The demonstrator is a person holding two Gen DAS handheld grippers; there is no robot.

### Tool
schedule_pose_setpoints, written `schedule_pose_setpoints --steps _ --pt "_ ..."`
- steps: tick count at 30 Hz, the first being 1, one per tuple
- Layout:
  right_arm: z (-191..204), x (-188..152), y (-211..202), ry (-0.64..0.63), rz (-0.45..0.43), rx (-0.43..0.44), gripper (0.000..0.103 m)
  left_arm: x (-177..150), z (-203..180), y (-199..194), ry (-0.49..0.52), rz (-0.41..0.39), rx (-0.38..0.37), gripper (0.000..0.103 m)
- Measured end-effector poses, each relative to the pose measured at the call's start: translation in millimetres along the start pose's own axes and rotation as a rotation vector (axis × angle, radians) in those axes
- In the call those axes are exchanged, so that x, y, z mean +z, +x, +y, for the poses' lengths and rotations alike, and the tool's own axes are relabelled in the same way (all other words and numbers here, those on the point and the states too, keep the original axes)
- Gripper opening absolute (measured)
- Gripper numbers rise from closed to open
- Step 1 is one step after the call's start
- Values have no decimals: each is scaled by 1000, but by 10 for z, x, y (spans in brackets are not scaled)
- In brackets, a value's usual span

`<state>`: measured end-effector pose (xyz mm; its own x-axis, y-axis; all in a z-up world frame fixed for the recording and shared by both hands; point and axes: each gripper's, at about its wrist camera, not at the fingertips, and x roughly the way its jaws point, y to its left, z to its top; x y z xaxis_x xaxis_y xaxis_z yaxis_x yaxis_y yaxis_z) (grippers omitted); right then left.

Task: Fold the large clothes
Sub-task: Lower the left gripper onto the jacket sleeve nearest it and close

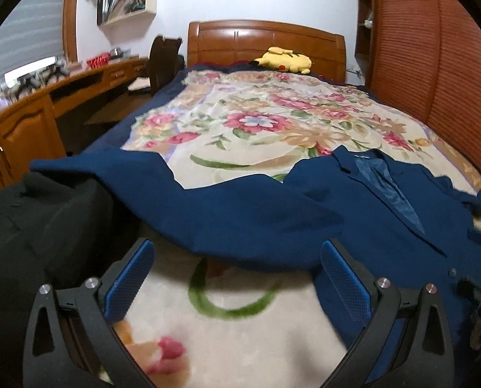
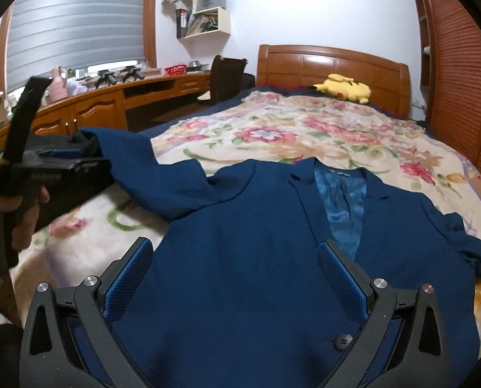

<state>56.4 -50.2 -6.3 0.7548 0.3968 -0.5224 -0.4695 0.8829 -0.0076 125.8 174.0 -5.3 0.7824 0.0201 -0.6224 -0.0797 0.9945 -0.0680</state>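
I am looking down on the dark blue woollen suit jacket [image 2: 272, 242], lying front-up on the cream floral bed blanket [image 1: 240, 123] near the foot of the bed, its long blue sleeve [image 1: 188, 194] stretched out sideways. My left gripper [image 1: 237, 278] is hovering with jaws wide and empty, just short of that sleeve. My right gripper [image 2: 235, 278] is hanging wide and empty over the jacket's front. I judge the sleeve fold is next, so I am aiming to pinch near the cuff, lift low, and lay it flat across the chest without dragging the body.
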Motion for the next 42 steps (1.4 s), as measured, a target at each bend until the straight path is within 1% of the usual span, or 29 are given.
schedule_pose_setpoints --steps 4,7,12,14,19,21,27,31,32,33,34,36,38,39,40,41,42 --pt "-9 -56 52 -1 22 0 103 83 80 226 -21 44 24 100" --pt "-13 -86 55 -2 29 0 103 126 144 352 -37 62 41 99" --pt "-32 -103 33 -2 29 0 103 136 225 548 -50 103 73 89" --pt "-29 -104 35 -3 30 0 103 138 271 611 -59 110 90 87" --pt "-53 -130 21 7 37 7 103 142 351 707 -86 131 148 86" --pt "-54 -134 1 5 37 10 103 119 347 706 -96 137 159 86" --pt "-83 -128 -52 3 29 13 103 -42 290 709 -85 157 179 86" --pt "-101 -119 -35 9 31 12 103 -13 338 709 -95 136 196 86" --pt "-102 -119 -35 9 30 11 103 30 357 705 -100 124 195 80" --pt "-108 -119 -34 9 30 11 103 74 371 691 -103 106 195 62" --pt "-112 -120 -34 9 30 12 103 112 387 685 -108 96 207 57" --pt "-119 -121 -36 11 28 12 103 183 425 709 -117 97 210 53" --pt "-119 -122 -37 11 28 13 103 218 465 772 -115 119 231 49" --pt "-119 -123 -38 11 28 12 103 225 492 801 -118 127 239 44" --pt "-119 -123 -40 11 27 12 103 229 513 822 -123 131 240 38" --pt "-129 -120 -44 11 25 11 103 231 539 834 -128 133 240 25" --pt "-137 -120 -52 12 24 12 103 229 551 830 -132 130 240 15"
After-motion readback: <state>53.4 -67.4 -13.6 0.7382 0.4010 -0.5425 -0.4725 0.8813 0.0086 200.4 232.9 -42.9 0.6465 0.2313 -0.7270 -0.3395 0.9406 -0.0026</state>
